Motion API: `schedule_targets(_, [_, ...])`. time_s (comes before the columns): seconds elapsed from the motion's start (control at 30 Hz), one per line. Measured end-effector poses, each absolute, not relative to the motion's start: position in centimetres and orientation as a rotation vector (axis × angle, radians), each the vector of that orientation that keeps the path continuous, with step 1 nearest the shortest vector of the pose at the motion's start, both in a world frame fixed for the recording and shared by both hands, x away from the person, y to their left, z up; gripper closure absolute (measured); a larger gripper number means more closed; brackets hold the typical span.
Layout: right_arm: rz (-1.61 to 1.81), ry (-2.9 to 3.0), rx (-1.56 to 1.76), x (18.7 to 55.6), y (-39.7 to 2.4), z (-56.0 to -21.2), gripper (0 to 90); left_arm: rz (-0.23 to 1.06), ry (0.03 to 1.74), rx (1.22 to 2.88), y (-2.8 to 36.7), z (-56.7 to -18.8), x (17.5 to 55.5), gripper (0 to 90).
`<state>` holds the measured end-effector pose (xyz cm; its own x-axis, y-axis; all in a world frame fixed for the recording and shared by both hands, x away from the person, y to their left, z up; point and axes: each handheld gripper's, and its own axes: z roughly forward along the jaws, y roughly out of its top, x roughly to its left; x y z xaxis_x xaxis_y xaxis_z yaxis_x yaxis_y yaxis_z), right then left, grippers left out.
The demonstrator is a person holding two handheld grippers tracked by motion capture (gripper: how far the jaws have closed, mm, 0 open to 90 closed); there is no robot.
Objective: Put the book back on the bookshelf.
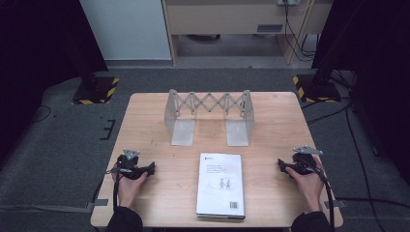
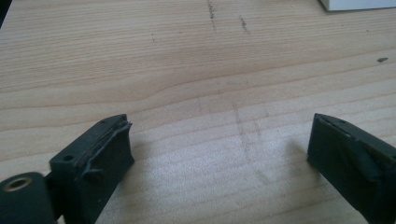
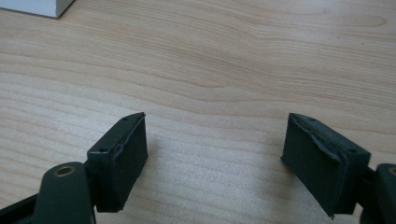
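Observation:
A white book (image 1: 220, 185) lies flat near the front middle of the wooden table (image 1: 145, 125), its back cover with a barcode facing up. Behind it stands a grey expandable metal book rack (image 1: 209, 115), nothing in it. My left gripper (image 1: 151, 168) rests on the table left of the book, pointing towards it, open with bare wood between its jaws (image 2: 219, 149). My right gripper (image 1: 281, 165) rests right of the book, pointing towards it, open too, nothing between its jaws (image 3: 215, 149). A corner of the book (image 2: 355, 4) peeks in at the top of the left gripper view, and a book corner (image 3: 37, 7) in the right gripper view.
Grey carpet surrounds the table. Two black stands with yellow-black striped bases (image 1: 95, 89) (image 1: 316, 87) flank the far corners. A wooden cabinet (image 1: 232, 19) with trailing cables stands at the back.

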<state>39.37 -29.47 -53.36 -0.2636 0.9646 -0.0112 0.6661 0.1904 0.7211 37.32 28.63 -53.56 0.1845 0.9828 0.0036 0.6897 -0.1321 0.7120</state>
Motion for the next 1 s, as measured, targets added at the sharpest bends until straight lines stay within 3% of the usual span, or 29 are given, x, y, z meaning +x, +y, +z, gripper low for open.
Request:
schedule_targets(0.1, [0.867, 2.014, 1.522, 39.0, -29.1, -53.0, 22.9, 0.639, 1.557, 1.894, 28.7, -53.3, 37.1, 15.5])
schedule_targets(0.3, [0.938, 2.003, 1.51, 38.3, -28.5, -52.0, 23.7, 0.579, 1.533, 1.869, 28.6, -53.1, 36.8, 20.7])
schedule_targets(1.0, [1.05, 2.028, 1.398, 37.0, -26.6, -49.5, 25.2, 0.528, 1.368, 1.857, 25.8, -51.4, 35.5, 22.5])
